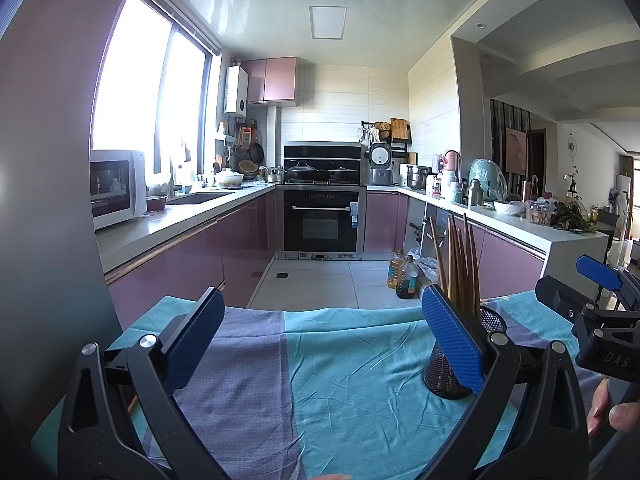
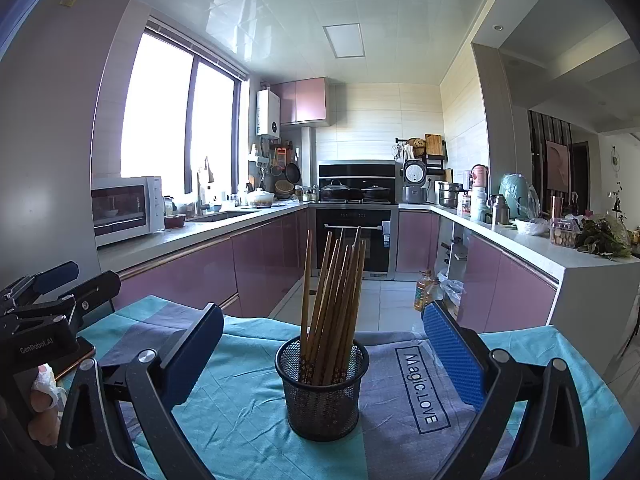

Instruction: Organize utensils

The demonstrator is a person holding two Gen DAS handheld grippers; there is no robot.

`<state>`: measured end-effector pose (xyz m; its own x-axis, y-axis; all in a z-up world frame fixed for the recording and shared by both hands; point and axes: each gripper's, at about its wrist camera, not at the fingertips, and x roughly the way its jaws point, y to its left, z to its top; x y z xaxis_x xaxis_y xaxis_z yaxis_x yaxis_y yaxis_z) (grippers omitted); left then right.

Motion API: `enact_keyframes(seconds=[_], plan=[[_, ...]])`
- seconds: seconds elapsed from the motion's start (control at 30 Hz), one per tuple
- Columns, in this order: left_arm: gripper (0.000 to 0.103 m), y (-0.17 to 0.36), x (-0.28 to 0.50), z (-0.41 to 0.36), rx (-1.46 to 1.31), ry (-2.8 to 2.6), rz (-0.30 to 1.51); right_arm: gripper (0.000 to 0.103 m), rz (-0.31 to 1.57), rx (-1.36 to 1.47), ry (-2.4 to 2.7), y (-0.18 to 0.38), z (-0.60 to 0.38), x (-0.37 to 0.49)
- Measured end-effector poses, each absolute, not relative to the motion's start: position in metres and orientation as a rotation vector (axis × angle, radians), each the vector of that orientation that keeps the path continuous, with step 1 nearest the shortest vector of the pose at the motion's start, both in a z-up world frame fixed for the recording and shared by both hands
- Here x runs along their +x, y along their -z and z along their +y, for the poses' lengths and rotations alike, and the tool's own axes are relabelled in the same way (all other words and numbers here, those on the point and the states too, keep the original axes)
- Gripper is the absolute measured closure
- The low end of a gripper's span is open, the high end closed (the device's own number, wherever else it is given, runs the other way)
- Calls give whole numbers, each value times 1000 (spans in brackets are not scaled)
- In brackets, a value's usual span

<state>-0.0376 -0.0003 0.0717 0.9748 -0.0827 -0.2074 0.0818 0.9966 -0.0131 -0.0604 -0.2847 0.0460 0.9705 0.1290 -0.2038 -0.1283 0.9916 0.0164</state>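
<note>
**All the chopsticks are in the cup**

A black mesh cup [image 2: 322,392] stands on a blue and grey cloth [image 2: 224,404] on the table. A bunch of brown chopsticks [image 2: 334,300] stands in the cup, leaning a little and fanned out at the top. I see no loose chopsticks on the cloth.

The right gripper [image 2: 320,354] is wide open and holds nothing. The cup sits right between its two blue pads, a bit in front of them, and does not touch them. The left gripper [image 1: 320,338] is wide open too and holds nothing. From the left camera the cup is off to the right side, partly hidden behind the right pad.

I think the job is nearly done or just done. If the sticks need tidying, go slow. The cup looks light and the sticks are tall, so a bump up high could tip it over. Push low on the cup, not on the stick tops. Keep both grippers open and clear when pulling away, so no pad catches a stick or drags the cloth
</note>
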Motion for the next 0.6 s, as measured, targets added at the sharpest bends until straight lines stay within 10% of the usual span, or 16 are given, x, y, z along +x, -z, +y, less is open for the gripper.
enact_keyframes(seconds=[0.6], plan=[[6, -71, -37, 0, -5, 82, 211, 6, 208, 6, -132, -46, -285, -60]])
